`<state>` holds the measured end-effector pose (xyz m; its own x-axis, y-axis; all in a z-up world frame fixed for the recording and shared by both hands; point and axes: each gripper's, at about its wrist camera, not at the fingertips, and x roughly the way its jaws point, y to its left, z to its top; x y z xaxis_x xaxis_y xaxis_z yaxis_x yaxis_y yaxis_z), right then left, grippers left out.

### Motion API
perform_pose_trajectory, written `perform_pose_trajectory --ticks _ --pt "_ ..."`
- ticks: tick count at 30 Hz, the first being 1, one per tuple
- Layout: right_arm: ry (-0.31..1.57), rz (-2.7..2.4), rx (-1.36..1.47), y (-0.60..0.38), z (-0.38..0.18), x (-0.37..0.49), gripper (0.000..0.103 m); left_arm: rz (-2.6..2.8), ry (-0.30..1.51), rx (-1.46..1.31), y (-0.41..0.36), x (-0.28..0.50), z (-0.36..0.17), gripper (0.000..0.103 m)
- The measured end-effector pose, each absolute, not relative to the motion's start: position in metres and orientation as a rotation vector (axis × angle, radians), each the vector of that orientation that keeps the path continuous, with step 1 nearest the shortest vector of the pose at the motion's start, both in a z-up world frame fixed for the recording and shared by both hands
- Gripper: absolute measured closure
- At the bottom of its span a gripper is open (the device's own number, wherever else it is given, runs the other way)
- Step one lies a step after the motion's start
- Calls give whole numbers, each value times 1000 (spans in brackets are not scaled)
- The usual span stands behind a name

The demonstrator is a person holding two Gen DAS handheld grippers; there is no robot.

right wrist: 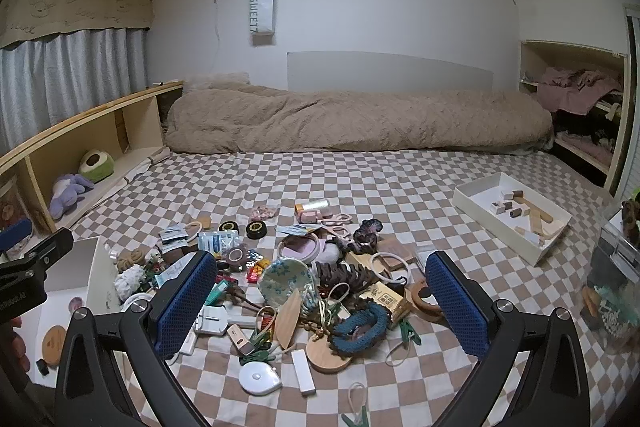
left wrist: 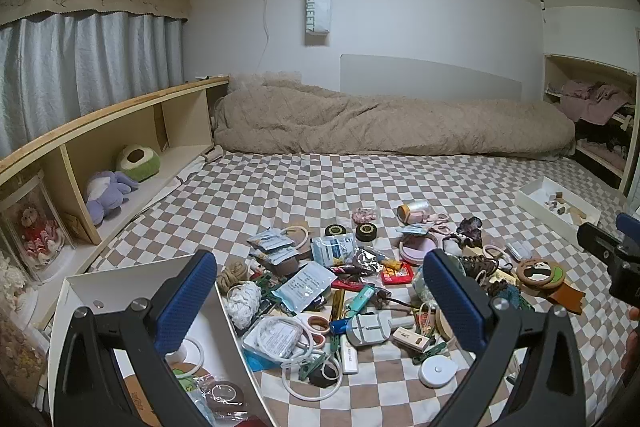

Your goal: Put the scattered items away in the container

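A pile of small items [left wrist: 352, 279] lies on the checkered bedspread; it also shows in the right wrist view [right wrist: 312, 279]. It holds packets, rings, clips, a round white tape measure [right wrist: 259, 379] and a wooden disc [right wrist: 328, 355]. A white box [left wrist: 132, 291] stands at the left with a few things inside; it also shows in the right wrist view [right wrist: 86, 267]. My left gripper [left wrist: 320, 303] is open and empty, above the pile's left side by the box. My right gripper [right wrist: 320, 303] is open and empty above the pile.
A second white tray [right wrist: 476, 195] with wooden blocks lies at the right. A clear plastic bin [right wrist: 612, 267] stands at the far right. A beige duvet [right wrist: 352, 123] lies along the wall. A wooden shelf [left wrist: 104, 131] with plush toys runs along the left.
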<state>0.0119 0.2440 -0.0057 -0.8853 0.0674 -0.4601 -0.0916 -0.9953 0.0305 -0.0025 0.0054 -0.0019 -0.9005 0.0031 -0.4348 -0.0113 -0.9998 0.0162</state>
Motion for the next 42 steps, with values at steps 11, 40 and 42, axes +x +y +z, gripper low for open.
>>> perform_pose_trajectory --ticks 11,40,42 --pt "131 2934 -770 261 -25 -2 0 3079 -48 -747 -9 -17 -18 0" --pt "303 2677 -1209 324 -146 -79 0 2916 -110 -982 4 -56 -73 0" --pt "361 2657 -1183 332 -152 -85 0 2898 -125 -996 6 -58 -77 0"
